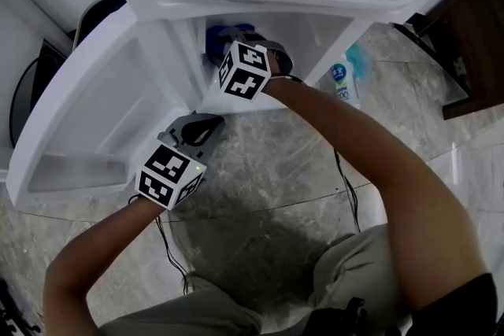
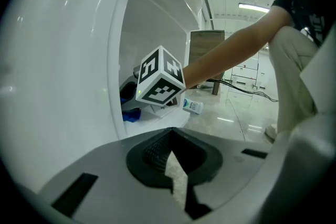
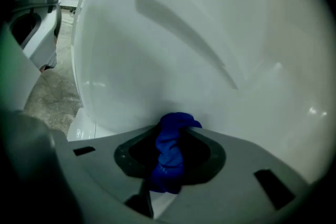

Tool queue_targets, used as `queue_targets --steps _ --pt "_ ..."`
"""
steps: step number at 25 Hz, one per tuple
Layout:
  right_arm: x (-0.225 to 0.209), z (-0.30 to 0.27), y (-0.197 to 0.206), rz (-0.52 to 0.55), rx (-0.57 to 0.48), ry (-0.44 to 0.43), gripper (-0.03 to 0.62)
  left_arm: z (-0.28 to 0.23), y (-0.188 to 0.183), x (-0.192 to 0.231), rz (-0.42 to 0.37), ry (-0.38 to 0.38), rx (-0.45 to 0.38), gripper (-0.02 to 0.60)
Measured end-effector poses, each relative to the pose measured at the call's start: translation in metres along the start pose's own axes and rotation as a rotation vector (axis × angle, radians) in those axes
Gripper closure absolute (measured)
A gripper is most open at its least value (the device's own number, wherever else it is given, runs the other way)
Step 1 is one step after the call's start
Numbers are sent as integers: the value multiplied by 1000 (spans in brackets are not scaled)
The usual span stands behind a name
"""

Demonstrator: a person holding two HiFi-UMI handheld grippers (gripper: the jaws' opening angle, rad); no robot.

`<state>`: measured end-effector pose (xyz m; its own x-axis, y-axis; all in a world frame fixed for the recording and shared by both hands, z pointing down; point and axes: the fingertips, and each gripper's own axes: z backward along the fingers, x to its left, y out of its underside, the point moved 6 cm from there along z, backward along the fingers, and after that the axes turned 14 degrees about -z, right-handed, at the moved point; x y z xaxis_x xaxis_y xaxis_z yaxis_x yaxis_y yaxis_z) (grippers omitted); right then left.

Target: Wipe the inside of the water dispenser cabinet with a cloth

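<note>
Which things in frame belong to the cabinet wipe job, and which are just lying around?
Job: blue cloth, clamped in the right gripper; dispenser cabinet it reaches into; open cabinet door.

Lying about: bottle on the floor beside the dispenser; black cables on the floor; also idle, the left gripper, shut and empty.

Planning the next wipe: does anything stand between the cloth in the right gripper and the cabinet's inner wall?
Nothing visible does. The blue cloth, pinched in the right gripper, faces bare white cabinet wall directly.
</note>
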<state>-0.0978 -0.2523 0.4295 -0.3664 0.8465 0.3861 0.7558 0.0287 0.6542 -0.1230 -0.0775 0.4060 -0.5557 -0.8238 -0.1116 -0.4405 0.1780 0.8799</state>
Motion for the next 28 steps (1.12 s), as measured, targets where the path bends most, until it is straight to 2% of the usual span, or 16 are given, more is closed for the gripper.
queue_targets --steps 9,17,21,28 --pt "-20 -17 -2 -23 -1 62 502 2 0 4 0 1 1 575" --pt "1 -1 2 -23 -35 49 502 0 7 6 28 3 7 577" --pt "-9 -10 2 -28 -19 54 502 -1 4 5 20 9 5 575" --pt "-18 -16 -2 -55 12 81 502 12 -14 31 -13 -74 -31 575"
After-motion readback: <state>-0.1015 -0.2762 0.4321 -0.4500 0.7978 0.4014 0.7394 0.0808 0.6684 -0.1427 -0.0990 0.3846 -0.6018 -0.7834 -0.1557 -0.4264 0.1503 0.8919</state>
